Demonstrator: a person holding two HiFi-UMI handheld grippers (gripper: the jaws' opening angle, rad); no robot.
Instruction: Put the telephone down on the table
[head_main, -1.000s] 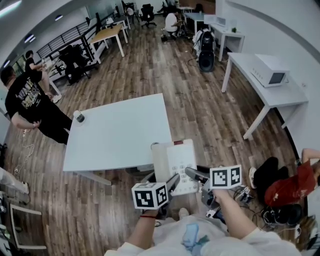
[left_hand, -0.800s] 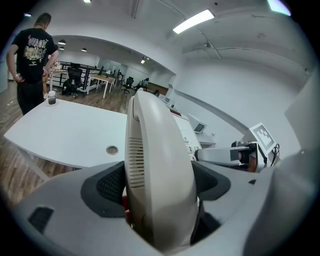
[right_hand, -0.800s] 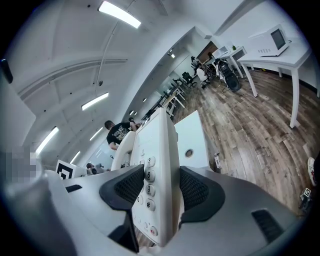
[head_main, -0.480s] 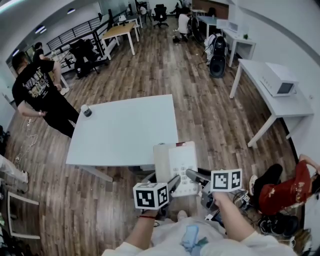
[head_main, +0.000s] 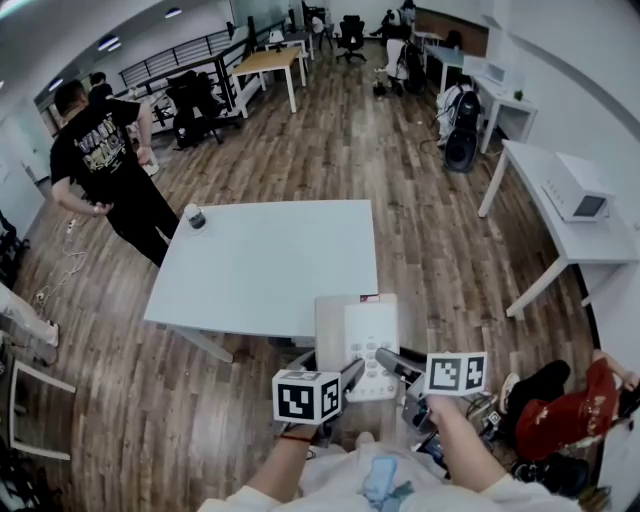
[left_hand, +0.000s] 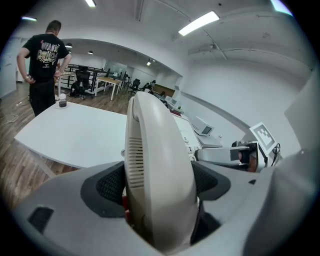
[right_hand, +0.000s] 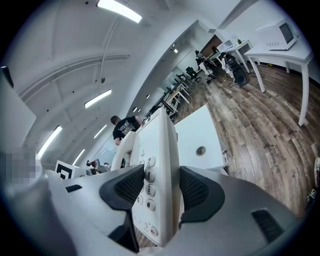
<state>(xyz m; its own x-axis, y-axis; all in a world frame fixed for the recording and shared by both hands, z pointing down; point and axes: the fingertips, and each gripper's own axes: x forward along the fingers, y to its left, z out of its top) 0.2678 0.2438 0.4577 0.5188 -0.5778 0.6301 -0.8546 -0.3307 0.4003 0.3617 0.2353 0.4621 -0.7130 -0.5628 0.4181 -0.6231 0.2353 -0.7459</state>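
Gripping telephone (head_main: 358, 338) both sides | L gripper (head_main: 349, 373) clamped on handset (left_hand: 156, 165) | R gripper (head_main: 390, 362) clamped on keypad (right_hand: 148, 189) | cup (head_main: 196, 218) on table (head_main: 270, 265)

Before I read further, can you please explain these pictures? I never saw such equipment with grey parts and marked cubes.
No robot here: a person holds a two-jaw gripper in each hand; the cubes belong to them. One picture comes from a camera on the person's head, the other two from cameras on the grippers. The left gripper is shut on the handset side of a beige telephone, the right gripper on its keypad side. The telephone is held at the near edge of a white table, not yet set down. On the table's far corner stands a small cup.
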